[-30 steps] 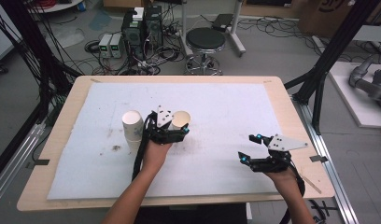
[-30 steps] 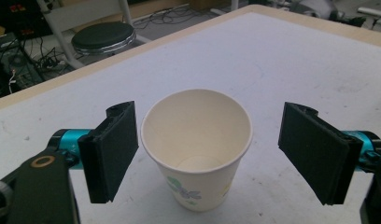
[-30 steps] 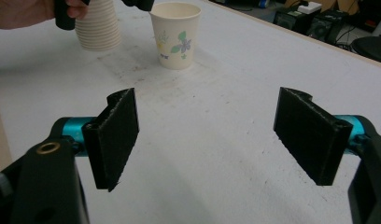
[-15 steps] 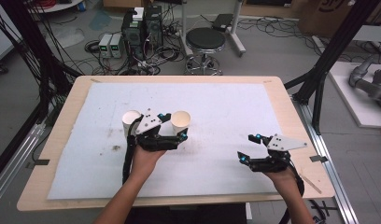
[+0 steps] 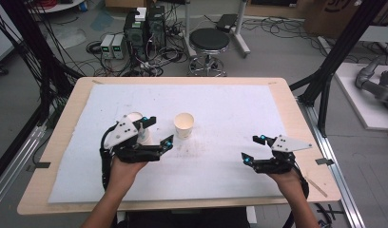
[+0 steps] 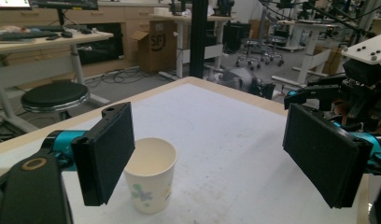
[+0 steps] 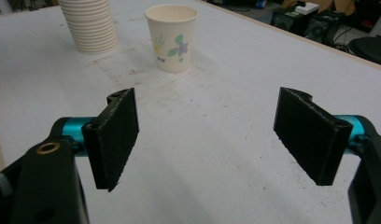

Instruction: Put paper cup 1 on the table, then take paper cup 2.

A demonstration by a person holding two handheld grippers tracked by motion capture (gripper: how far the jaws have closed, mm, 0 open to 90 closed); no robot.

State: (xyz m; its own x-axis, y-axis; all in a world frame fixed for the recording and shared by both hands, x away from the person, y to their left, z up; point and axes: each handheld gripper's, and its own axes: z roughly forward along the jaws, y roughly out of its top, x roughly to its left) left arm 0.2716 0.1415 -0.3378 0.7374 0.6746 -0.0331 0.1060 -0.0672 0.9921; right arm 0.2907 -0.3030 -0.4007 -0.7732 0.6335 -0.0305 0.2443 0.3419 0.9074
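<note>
Cup stack (image 5: 137, 127) half hidden behind left gripper (image 5: 156, 131), jaws wide, empty; right gripper (image 5: 253, 148) likewise; single cup (image 5: 184, 125) upright.

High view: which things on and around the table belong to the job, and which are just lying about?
In the job:
- single paper cup
- stack of cups
- left gripper, jaws open
- right gripper, jaws open

Lying about:
- stool
- computer boxes on the floor
- cardboard box
</note>
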